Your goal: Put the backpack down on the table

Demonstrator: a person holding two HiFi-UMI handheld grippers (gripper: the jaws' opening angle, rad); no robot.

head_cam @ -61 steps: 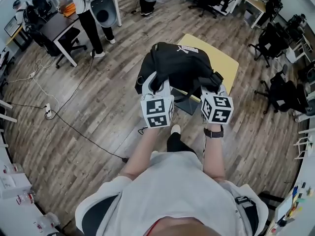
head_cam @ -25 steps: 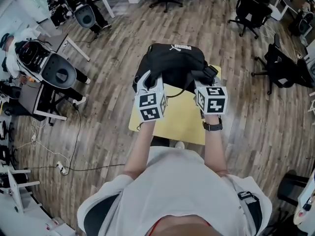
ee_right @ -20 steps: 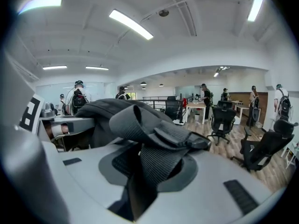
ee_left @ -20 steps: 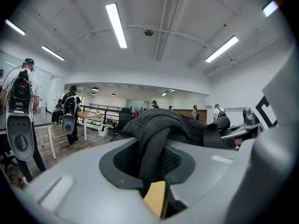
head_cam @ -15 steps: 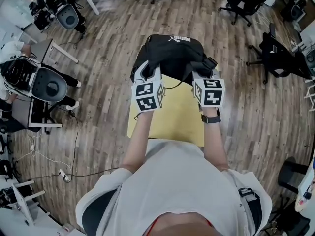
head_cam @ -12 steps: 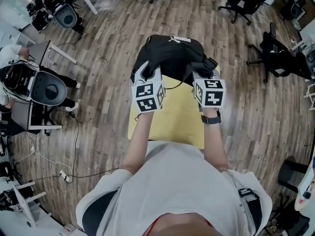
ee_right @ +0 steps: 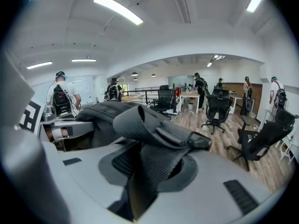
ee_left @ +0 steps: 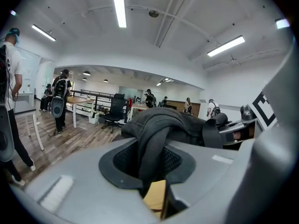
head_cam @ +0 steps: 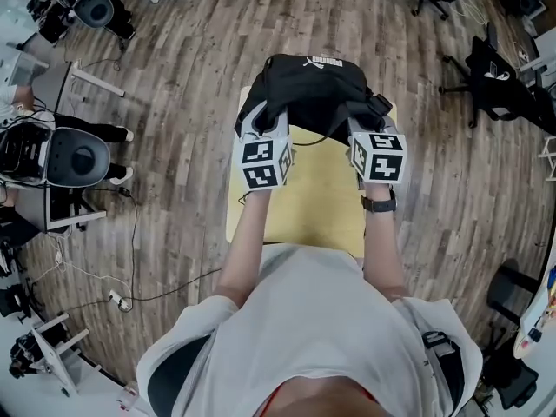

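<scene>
A black backpack [head_cam: 313,89] hangs over the far end of the small yellow table [head_cam: 304,207]; I cannot tell whether it touches the tabletop. My left gripper [head_cam: 261,127] is shut on the backpack's left shoulder strap [ee_left: 152,155], which runs down between its jaws. A sliver of the yellow table [ee_left: 155,196] shows under the left gripper [ee_left: 152,174]. My right gripper [head_cam: 367,129] is shut on a ribbed strap [ee_right: 152,169] with a plastic buckle [ee_right: 184,136] lying above it, so the right gripper [ee_right: 149,181] is partly hidden by webbing.
Wooden floor surrounds the table. Black office chairs [head_cam: 504,85] stand at the right, and a person with round grey gear [head_cam: 74,156] beside a desk at the left. A cable [head_cam: 156,295] trails over the floor at the lower left. More people and desks [ee_right: 201,92] fill the room behind.
The backpack and both grippers have moved forward and lower, from beside the table to over its far end. Both grips on the straps look unchanged.
</scene>
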